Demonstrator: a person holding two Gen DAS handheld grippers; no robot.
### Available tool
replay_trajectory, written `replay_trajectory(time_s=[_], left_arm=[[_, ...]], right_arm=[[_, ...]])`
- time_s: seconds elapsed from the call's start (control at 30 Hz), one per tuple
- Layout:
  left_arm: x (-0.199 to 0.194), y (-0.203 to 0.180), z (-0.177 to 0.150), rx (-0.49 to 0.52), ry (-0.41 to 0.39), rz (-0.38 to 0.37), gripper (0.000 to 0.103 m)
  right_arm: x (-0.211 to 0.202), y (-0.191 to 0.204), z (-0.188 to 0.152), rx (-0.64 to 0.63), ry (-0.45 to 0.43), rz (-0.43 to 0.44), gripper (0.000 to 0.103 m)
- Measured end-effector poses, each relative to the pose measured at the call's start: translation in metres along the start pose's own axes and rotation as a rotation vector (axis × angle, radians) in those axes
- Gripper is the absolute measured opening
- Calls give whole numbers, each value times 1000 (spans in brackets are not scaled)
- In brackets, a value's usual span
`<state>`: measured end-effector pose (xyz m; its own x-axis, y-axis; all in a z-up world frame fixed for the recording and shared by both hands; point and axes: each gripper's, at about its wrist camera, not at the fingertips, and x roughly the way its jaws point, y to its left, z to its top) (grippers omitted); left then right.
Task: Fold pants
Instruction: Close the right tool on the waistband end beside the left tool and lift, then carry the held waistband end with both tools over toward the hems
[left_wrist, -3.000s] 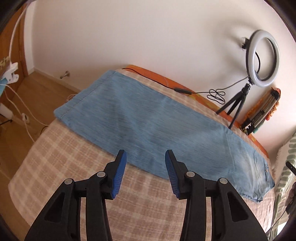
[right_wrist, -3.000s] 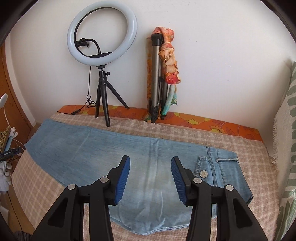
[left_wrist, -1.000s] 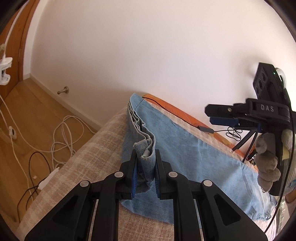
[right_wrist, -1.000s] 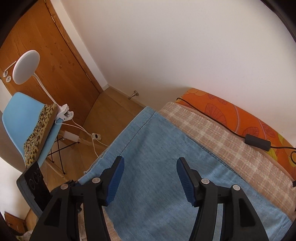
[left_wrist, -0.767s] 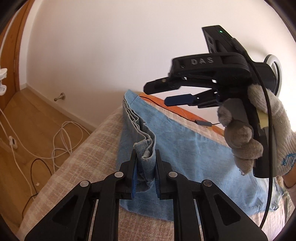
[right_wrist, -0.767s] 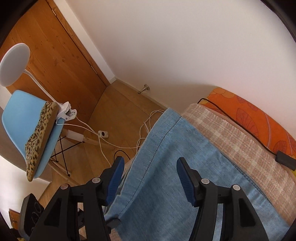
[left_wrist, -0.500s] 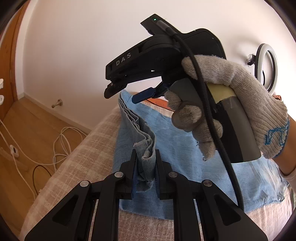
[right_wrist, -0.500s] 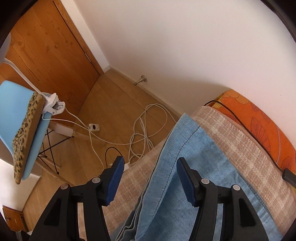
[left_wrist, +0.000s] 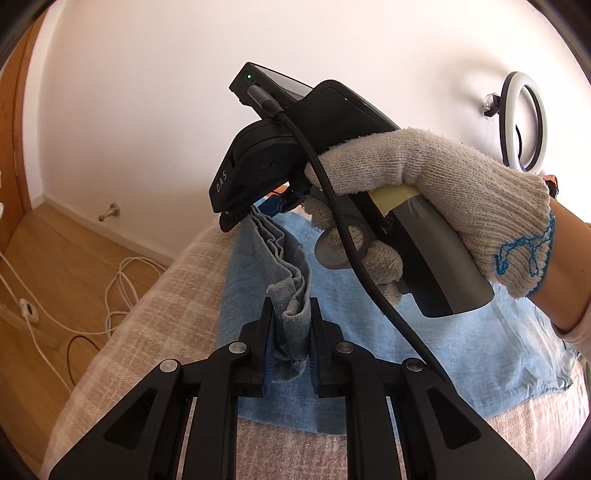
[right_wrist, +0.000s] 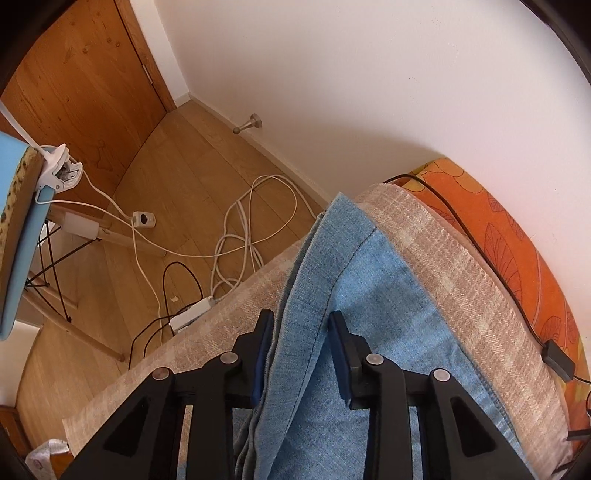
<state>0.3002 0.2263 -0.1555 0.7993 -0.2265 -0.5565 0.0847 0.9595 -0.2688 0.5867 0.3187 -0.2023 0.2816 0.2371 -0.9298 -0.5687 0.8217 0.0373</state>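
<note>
- The light blue denim pants (left_wrist: 424, 332) lie across a bed covered with a beige checked blanket (left_wrist: 155, 332), filling the centre and right of the left wrist view.
- The left gripper (left_wrist: 290, 339), bottom centre of that view, is clamped nearly closed on a bunched hem corner of the pants.
- The right gripper (right_wrist: 299, 347), held by a hand in a white knitted glove (left_wrist: 443, 192), has its jaws closing around the raised hem edge; denim sits between the pads, which do not yet clearly press it.
- A white ring light (left_wrist: 522, 122) stands at upper right.
- White cables (right_wrist: 251, 229) lie on the wooden floor (right_wrist: 177, 177).
</note>
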Motion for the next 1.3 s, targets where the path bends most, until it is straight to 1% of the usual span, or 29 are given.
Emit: replay_trajectory(time_s=[0.03,0.1,0.2,0.27,0.5,0.77,0.9,1.03,1.3], left_arm=[[-1,-4,0,4,2,-4,13],[-4,-10,1,16,1,-10,13],[-8,-21,4,41,-3,-17,13],[-12,-28,7,48,-3,-27,13],[-28,-59,24,76,-14,-70,13],[-41,-117,35,123,19,-148,13],[-44,-149,37,134,41,-200,13],[-48,-191,32,164,64,-246,13],[-47,-273,18,199,126,-344,13]], right_arm=[[-4,-4,-2,11,-5,10,21],[-15,-11,-4,29,-29,26,10],[-33,-23,-7,65,-68,55,5],[-46,-31,-9,85,-91,81,5],[-98,-61,-32,133,-172,94,4],[-161,-100,-65,168,-233,62,4],[-190,-127,-92,204,-252,43,4],[-213,-155,-124,242,-265,22,4],[-258,-220,-197,331,-285,-9,4]])
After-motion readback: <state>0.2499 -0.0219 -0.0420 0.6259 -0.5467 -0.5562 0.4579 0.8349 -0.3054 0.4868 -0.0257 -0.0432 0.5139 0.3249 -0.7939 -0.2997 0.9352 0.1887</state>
